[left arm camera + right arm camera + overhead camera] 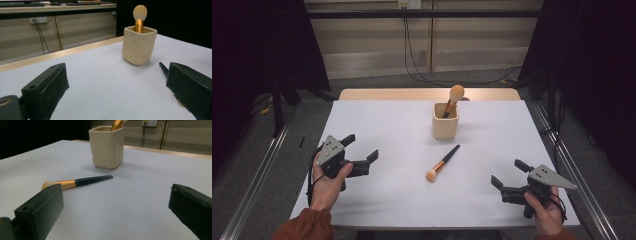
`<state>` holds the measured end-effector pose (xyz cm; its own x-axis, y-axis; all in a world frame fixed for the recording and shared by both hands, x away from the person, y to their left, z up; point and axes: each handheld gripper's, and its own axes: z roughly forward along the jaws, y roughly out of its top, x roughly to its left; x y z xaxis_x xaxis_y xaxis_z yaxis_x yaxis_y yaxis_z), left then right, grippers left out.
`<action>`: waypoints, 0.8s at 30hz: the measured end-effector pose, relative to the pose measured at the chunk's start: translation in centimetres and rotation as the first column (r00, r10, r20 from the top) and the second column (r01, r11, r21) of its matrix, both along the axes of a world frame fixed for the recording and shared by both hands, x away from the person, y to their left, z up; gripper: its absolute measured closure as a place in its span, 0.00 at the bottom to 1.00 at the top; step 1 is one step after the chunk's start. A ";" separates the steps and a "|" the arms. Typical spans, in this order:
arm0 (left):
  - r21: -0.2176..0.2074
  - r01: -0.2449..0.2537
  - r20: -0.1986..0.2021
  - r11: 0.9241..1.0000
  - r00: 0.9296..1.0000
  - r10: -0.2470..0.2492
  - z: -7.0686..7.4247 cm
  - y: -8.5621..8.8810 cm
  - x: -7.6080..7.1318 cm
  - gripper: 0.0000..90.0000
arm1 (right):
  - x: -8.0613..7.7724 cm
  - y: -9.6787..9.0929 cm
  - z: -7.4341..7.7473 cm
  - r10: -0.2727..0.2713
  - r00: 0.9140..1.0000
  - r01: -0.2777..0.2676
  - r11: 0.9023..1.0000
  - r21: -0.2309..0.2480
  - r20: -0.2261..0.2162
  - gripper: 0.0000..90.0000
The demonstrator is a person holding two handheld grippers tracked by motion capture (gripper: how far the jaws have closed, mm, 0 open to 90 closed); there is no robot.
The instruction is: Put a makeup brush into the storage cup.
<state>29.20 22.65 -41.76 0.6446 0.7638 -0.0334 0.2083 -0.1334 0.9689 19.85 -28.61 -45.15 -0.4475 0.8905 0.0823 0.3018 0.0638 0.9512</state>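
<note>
A cream square cup (445, 122) stands at the table's far middle, and a makeup brush (454, 98) rests in it with its round tan head up. A second brush (442, 163), dark handle and gold ferrule, lies flat on the white table in front of the cup. My left gripper (360, 148) is open at the left edge, empty, well apart from both brushes. My right gripper (507, 175) is open at the front right, also empty. In the left gripper view the cup (138, 45) stands ahead. The right gripper view has the lying brush (82, 181) and the cup (107, 147).
The white table top (382, 120) has a wooden strip along its far edge. Black curtains hang on both sides, and cables run down the back wall to the floor. Metal rails flank the table.
</note>
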 end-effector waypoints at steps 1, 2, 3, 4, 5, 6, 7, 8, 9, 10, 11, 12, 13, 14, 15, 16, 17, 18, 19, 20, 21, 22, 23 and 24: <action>0.005 -0.002 -0.001 1.000 1.000 0.002 -0.1 0.2 -0.1 0.04 | 0.0 0.0 0.0 0.000 1.000 0.000 1.000 0.000 0.000 0.00; 0.003 -0.008 -0.010 1.000 1.000 0.008 -0.2 0.4 -0.2 0.04 | 0.1 0.0 0.0 -0.002 1.000 0.002 1.000 -0.001 -0.001 0.00; 0.006 -0.017 -0.014 1.000 1.000 0.017 -0.3 0.7 -0.4 0.04 | 0.1 0.0 0.0 -0.009 1.000 0.009 1.000 0.003 -0.002 0.00; 0.000 -0.029 -0.017 1.000 0.999 0.029 -0.4 0.9 -0.6 0.04 | 0.2 0.0 0.0 -0.013 1.000 0.013 1.000 0.003 -0.001 0.00; 0.002 -0.030 -0.021 1.000 0.999 0.030 -0.5 1.0 -0.7 0.05 | 0.3 0.0 -0.1 -0.015 1.000 0.015 1.000 0.004 0.002 0.00; 0.013 -0.028 -0.017 1.000 0.999 0.028 -0.5 1.2 -0.9 0.05 | 0.4 0.0 -0.1 -0.015 1.000 0.015 1.000 0.003 0.004 0.00; 0.011 -0.034 -0.017 0.999 0.999 0.034 -0.6 1.3 -1.1 0.05 | 0.4 0.1 -0.1 -0.016 1.000 0.016 1.000 0.003 0.007 0.00; 0.014 -0.056 -0.007 0.998 0.998 0.056 -0.8 1.3 -1.4 0.05 | 0.4 0.1 -0.1 -0.018 1.000 0.018 1.000 -0.001 0.008 0.00; 0.023 -0.064 -0.004 0.998 0.998 0.064 -0.9 1.4 -1.6 0.05 | 0.5 0.1 -0.1 -0.019 1.000 0.019 1.000 -0.003 0.010 0.00; 0.025 -0.061 -0.008 0.998 0.998 0.061 -1.0 1.4 -1.7 0.05 | 0.5 0.1 -0.1 -0.019 1.000 0.019 1.000 -0.002 0.010 0.00; 0.021 -0.051 -0.009 0.998 0.999 0.051 -1.0 1.4 -1.9 0.05 | 0.5 0.1 -0.1 -0.018 1.000 0.018 1.000 0.000 0.011 0.00; 0.021 -0.050 -0.003 0.999 0.999 0.050 -0.9 1.4 -2.0 0.05 | 0.5 0.1 -0.1 -0.018 1.000 0.018 1.000 -0.001 0.014 0.00; 0.025 -0.048 0.002 0.999 0.999 0.048 -0.8 1.5 -2.2 0.05 | 0.4 0.1 -0.1 -0.017 1.000 0.017 1.000 -0.002 0.012 0.00; 0.022 -0.050 0.006 0.998 0.999 0.050 -0.7 1.6 -2.4 0.05 | 0.4 0.1 -0.1 -0.017 1.000 0.017 1.000 -0.002 0.012 0.00; 0.022 -0.049 0.005 0.999 0.999 0.049 -0.7 1.7 -2.5 0.05 | 0.4 0.0 -0.1 -0.016 1.000 0.016 1.000 -0.003 0.015 0.00; 0.012 -0.049 -0.003 0.999 0.999 0.049 -0.7 1.7 -2.7 0.05 | 0.4 0.0 -0.1 -0.018 1.000 0.018 1.000 -0.003 0.012 0.00; 0.013 -0.051 0.001 0.999 0.999 0.051 -0.8 1.8 -2.8 0.05 | 0.4 0.0 -0.1 -0.018 1.000 0.018 1.000 -0.003 0.011 0.00; 0.021 -0.047 0.000 0.999 0.999 0.047 -0.9 1.8 -2.9 0.05 | 0.4 0.0 -0.1 -0.016 1.000 0.016 1.000 -0.003 0.009 0.00; 0.023 -0.041 0.003 0.999 0.999 0.041 -1.2 1.9 -3.0 0.05 | 0.3 0.0 -0.1 -0.017 1.000 0.017 1.000 -0.003 0.008 0.00; 0.023 -0.038 0.007 0.999 0.999 0.038 -1.4 1.9 -3.0 0.05 | 0.3 -0.1 -0.1 -0.020 1.000 0.020 1.000 -0.003 0.013 0.00; 0.019 -0.036 0.007 0.999 0.999 0.036 -1.6 2.0 -3.1 0.05 | 0.3 -0.1 -0.1 -0.020 1.000 0.020 1.000 -0.003 0.013 0.00; 0.022 -0.025 0.002 0.999 1.000 0.024 -1.6 2.1 -3.2 0.05 | 0.3 -0.1 -0.1 -0.022 1.000 0.022 1.000 -0.001 0.011 0.00; 0.029 -0.020 0.013 0.999 1.000 0.020 -1.5 2.2 -3.4 0.05 | 0.3 -0.1 -0.1 -0.023 1.000 0.023 1.000 -0.001 0.012 0.00; 0.027 -0.024 0.012 0.999 1.000 0.023 -1.6 2.3 -3.6 0.05 | 0.3 -0.1 -0.1 -0.019 1.000 0.019 1.000 -0.002 0.013 0.00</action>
